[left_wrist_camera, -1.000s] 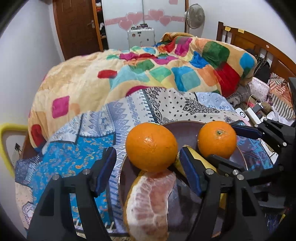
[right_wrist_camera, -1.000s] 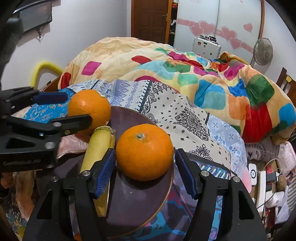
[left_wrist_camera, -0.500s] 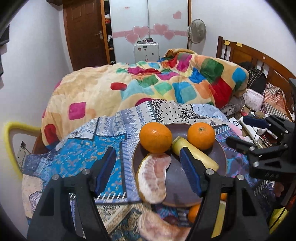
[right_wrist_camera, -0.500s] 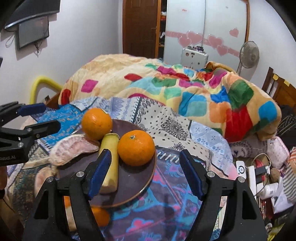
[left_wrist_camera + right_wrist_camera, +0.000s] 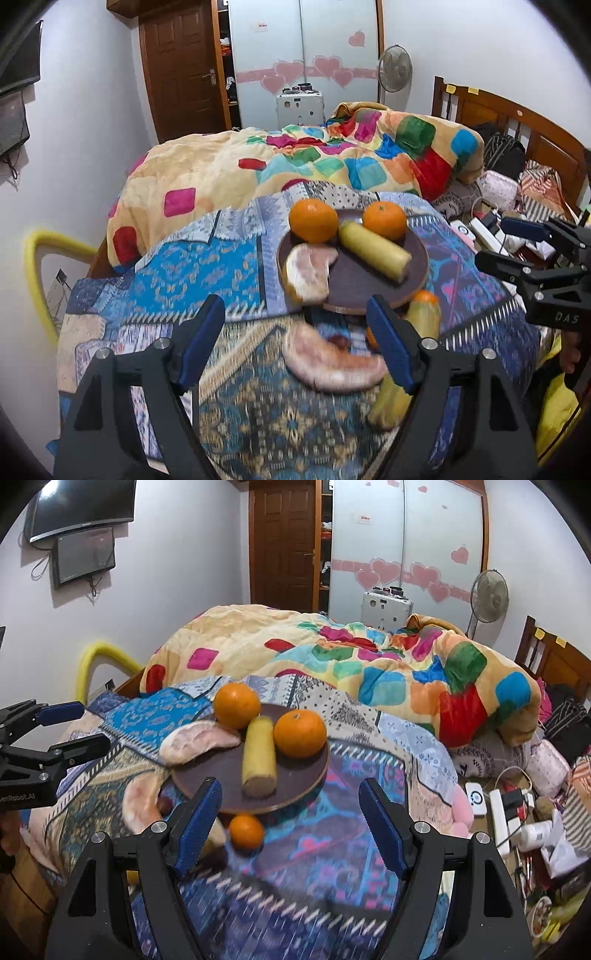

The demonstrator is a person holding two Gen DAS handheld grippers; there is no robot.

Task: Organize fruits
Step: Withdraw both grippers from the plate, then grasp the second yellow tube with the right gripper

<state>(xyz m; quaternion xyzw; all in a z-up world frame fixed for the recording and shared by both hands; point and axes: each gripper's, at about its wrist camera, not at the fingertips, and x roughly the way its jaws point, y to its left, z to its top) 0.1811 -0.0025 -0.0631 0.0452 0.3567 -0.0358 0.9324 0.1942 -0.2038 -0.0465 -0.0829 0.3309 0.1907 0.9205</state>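
Two oranges sit on the far half of a dark round plate (image 5: 303, 794), one at far left (image 5: 237, 705) and one at far right (image 5: 300, 733), with a yellow banana piece (image 5: 258, 762) lying between them and pointing toward the near rim. A peeled pomelo wedge (image 5: 197, 740) rests on the plate's left edge, hanging partly over it. The plate stands on a patterned cloth (image 5: 332, 849) spread over the bed, in front of a patchwork quilt (image 5: 369, 657).

Off the plate, near its front rim, lie a small orange (image 5: 245, 830) and a second pomelo wedge (image 5: 332, 363); beside them a yellow fruit (image 5: 424, 317) shows only partly behind a finger, so what it is cannot be told.

Both claws are spread wide and hold nothing. The left claw (image 5: 295, 341) hovers above the cloth with the loose wedge between its blue pads. The right claw (image 5: 290, 819) hovers near the plate's front rim, apart from the fruit.
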